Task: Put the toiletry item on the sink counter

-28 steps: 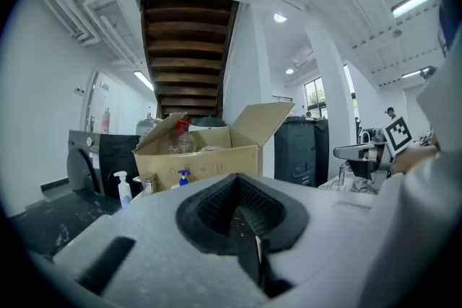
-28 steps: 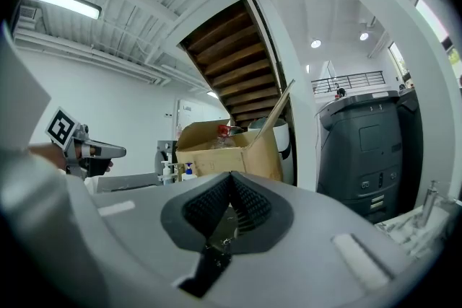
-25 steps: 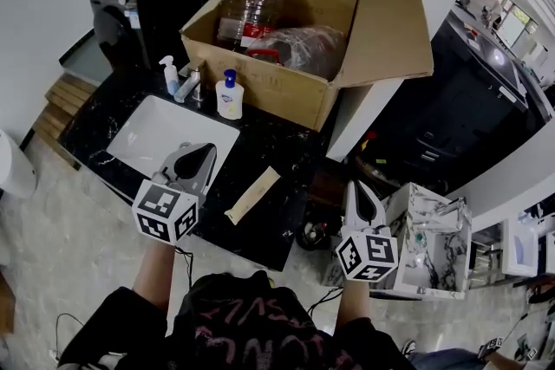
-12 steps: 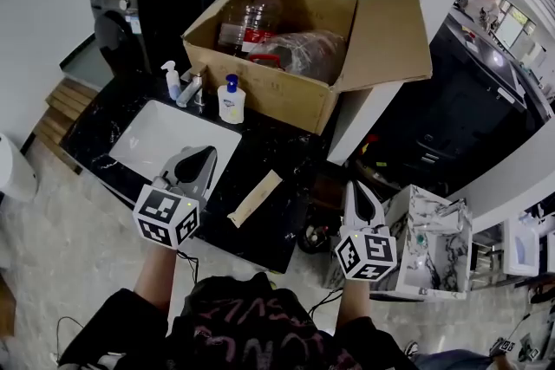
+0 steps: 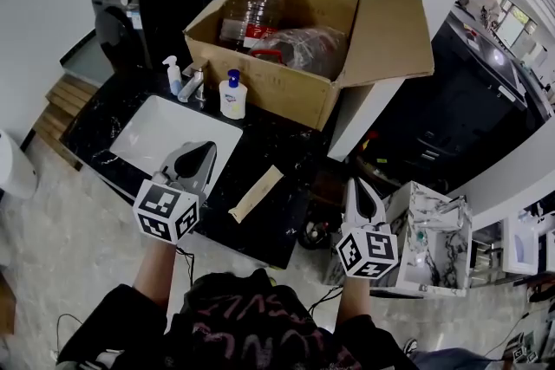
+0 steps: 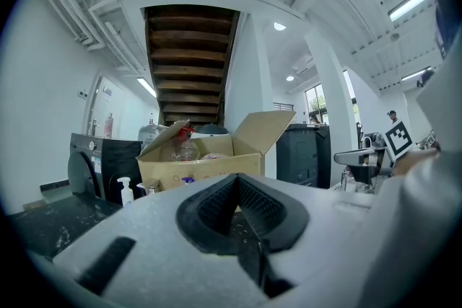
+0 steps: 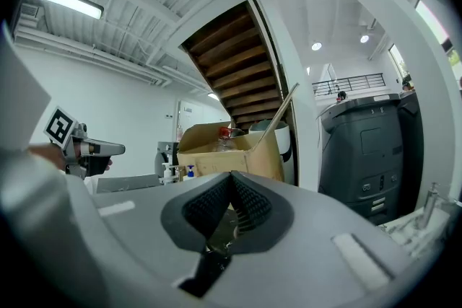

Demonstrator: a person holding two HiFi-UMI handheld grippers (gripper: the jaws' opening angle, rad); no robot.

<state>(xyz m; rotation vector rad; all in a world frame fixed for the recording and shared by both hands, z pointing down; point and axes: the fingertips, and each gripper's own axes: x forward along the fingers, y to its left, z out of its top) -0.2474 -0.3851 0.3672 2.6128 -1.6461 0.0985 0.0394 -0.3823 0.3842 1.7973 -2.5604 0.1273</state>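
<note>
The person is holding both claws low in front of the body, each one closed with its jaws pressed together and nothing between them. The left claw [image 5: 199, 155] is hovering over the near edge of the dark marbled surface [image 5: 286, 147], just at the front corner of the white sink basin [image 5: 160, 134]; the right claw [image 5: 357, 189] is hanging past the surface's right end, well apart from the left. Between them the slim tan toiletry package [image 5: 256, 193] is lying flat on the surface near its front edge, angled away toward the right, touching neither claw. Behind the basin a faucet [image 5: 192, 85] is standing with a small white spray bottle [image 5: 174, 75] on its left and a white pump bottle with a blue top [image 5: 231, 95] on its right. Farther back an open cardboard box [image 5: 277, 91] is sitting on the surface – its flaps are spreading outward, and clear plastic bottles and crumpled plastic are showing inside.
</note>
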